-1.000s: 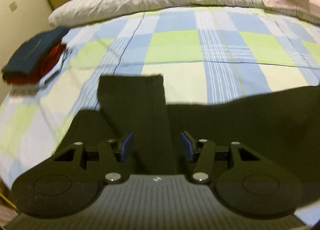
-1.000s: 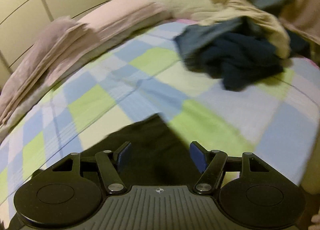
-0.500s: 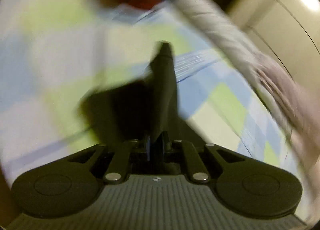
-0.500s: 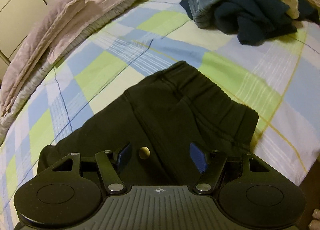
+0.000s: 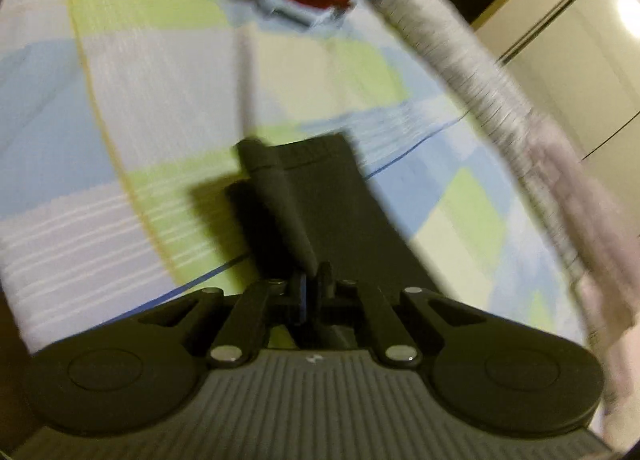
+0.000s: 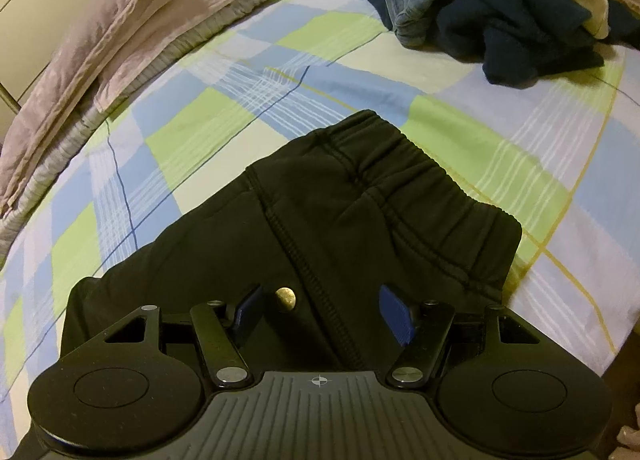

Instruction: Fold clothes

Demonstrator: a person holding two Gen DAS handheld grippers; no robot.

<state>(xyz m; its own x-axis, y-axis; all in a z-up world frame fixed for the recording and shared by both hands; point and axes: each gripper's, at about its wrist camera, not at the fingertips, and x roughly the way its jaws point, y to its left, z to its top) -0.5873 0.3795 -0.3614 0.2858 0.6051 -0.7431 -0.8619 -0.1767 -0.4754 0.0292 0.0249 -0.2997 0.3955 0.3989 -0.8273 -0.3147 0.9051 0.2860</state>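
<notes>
Black pants (image 6: pixel 320 220) flat on bed (image 6: pixel 200 120); left gripper (image 5: pixel 310 292) jaws clamp a leg fold, right gripper (image 6: pixel 320 312) jaws gape over waistband — one-sided lift could twist the fold.

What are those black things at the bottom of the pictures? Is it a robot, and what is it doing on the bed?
No robot: a person holds a pair of black tongs in each hand, with a camera on each looking forward along the fingers. In the left camera's blurry picture, the left tongs are shut, pinching a fold of the black fabric trousers. The right camera shows the right tongs open above the same trousers, near their stretchy waistband and a small brass button. Everything lies on a blue, green and white checked bedsheet, with a heap of unfolded clothes farther back.
</notes>
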